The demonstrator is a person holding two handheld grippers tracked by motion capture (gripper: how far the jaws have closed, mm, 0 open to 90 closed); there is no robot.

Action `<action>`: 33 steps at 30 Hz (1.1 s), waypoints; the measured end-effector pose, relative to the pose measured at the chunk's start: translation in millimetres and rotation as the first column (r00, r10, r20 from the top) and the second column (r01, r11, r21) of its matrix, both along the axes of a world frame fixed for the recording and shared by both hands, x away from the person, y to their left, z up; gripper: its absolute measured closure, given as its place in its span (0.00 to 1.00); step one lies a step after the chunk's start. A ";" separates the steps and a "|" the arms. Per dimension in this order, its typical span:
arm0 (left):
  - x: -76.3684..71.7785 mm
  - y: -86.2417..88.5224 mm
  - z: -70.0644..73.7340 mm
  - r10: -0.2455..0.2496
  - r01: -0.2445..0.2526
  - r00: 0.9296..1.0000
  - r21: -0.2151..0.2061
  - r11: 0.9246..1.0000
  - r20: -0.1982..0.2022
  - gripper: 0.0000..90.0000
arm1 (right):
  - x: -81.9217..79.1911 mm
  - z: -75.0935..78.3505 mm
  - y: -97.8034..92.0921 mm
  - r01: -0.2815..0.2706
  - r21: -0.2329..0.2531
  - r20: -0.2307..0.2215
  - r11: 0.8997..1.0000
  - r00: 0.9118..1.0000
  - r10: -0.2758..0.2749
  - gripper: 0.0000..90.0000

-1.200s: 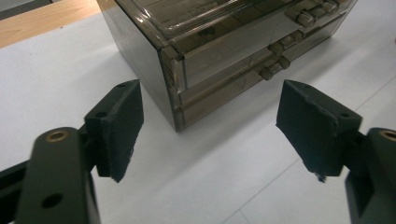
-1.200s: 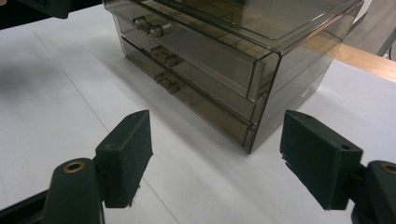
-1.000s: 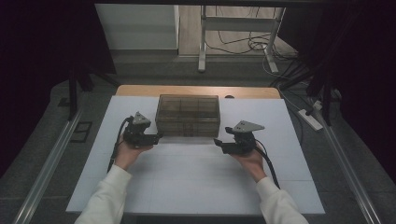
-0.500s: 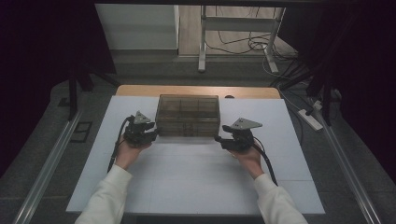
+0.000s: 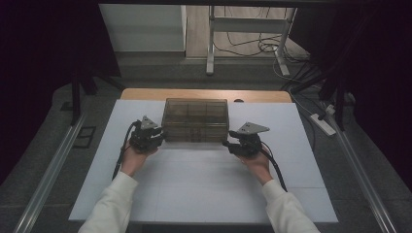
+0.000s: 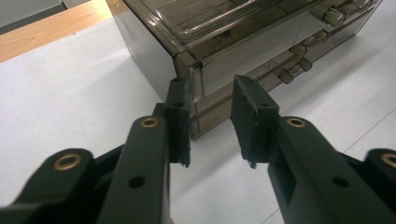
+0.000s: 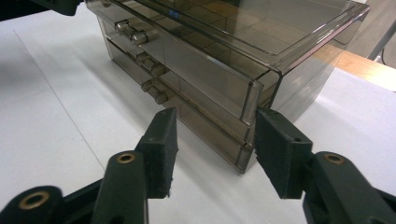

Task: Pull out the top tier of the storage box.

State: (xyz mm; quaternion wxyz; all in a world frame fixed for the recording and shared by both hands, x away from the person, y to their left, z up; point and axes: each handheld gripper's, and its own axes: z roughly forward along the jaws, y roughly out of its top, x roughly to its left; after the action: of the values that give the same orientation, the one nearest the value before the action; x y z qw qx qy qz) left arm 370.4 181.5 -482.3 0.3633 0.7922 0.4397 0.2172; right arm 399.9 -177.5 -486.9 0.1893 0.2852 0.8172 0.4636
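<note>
Drawer box [image 5: 196,119] — flanking grippers' jaws apart

white table [image 5: 301,145], floor cables [image 5: 252,46]

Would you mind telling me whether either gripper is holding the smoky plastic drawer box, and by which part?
Nothing is held. The left gripper and right gripper are open, each straddling a near front corner of the drawer box without clamping it.

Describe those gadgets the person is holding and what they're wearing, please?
Each hand holds a black two-jaw tool: the left gripper and right gripper. Both carry a grey three-cornered plate on top, trail a black cable, and show brass-coloured rivets. The sleeves are white.
</note>
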 end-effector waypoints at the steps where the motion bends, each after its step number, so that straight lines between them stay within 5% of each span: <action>1: 0.1 0.3 0.0 0.002 -0.002 1.000 0.000 1.000 0.001 0.77 | 0.3 0.1 0.1 0.001 0.000 0.000 1.000 1.000 -0.001 0.57; 19: -0.6 2.0 -0.3 -0.002 0.002 1.000 0.017 1.000 0.011 0.88 | 5.9 -0.8 3.4 0.059 -0.029 0.050 0.998 0.997 -0.057 0.81; 33: -3.2 1.5 -0.2 -0.008 0.008 1.000 0.038 0.999 0.018 0.91 | 5.0 -1.4 4.0 0.069 -0.048 0.073 0.996 0.995 -0.065 0.86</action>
State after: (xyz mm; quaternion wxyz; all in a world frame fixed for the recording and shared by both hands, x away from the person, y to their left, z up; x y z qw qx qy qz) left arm 367.1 183.0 -482.4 0.3532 0.7986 0.4290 0.2313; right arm 404.8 -173.5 -488.3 0.2411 0.2907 0.8114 0.4461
